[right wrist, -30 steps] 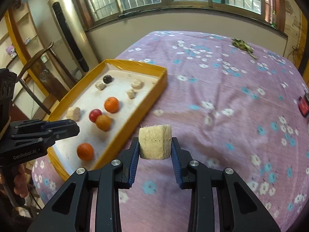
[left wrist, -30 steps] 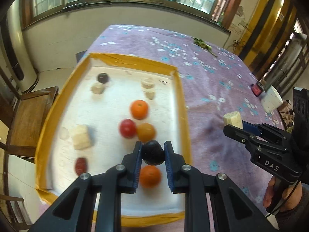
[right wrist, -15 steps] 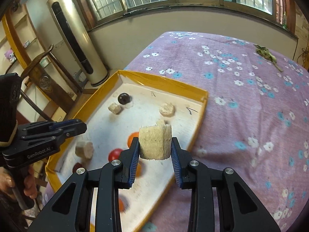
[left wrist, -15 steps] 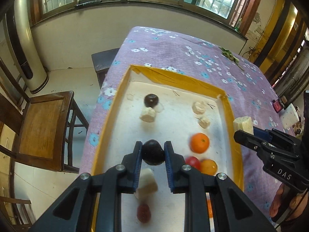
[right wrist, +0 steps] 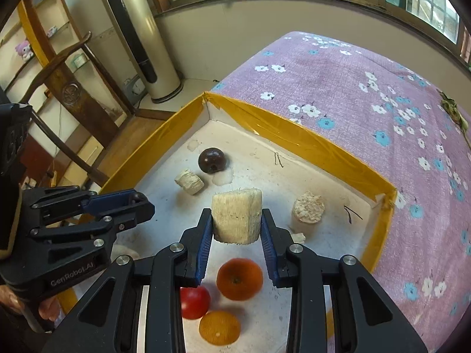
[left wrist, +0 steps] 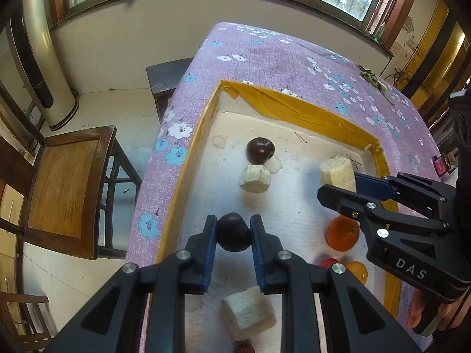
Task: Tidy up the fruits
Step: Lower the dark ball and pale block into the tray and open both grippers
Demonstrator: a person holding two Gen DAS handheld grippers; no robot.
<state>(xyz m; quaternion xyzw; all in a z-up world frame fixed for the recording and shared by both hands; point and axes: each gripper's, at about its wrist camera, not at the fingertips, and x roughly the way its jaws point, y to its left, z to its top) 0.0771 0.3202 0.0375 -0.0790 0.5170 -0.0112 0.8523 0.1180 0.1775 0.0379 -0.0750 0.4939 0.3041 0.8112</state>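
Note:
My left gripper (left wrist: 233, 236) is shut on a dark round fruit (left wrist: 234, 235), held above the left side of the yellow-rimmed white tray (left wrist: 297, 108). My right gripper (right wrist: 236, 226) is shut on a pale fibrous chunk (right wrist: 236, 219) over the tray's middle; the same chunk (left wrist: 337, 173) shows at the right in the left wrist view. On the tray floor lie another dark fruit (right wrist: 212, 160), a small pale chunk (right wrist: 189, 181), a round pale piece (right wrist: 308, 206), an orange (right wrist: 239, 279), a red tomato (right wrist: 195, 302) and a yellow-orange fruit (right wrist: 219, 327).
The tray sits at the corner of a table under a purple flowered cloth (right wrist: 353, 82). A wooden chair (left wrist: 67, 182) and a dark stool (left wrist: 167, 79) stand beside the table. A tall cylindrical floor unit (right wrist: 138, 35) stands by the window wall. A larger pale chunk (left wrist: 247, 311) lies under my left gripper.
Both grippers moved left over the tray, each still holding its item. The right gripper came from above the purple cloth to above the tray's middle; the left shifted toward the tray's left edge.

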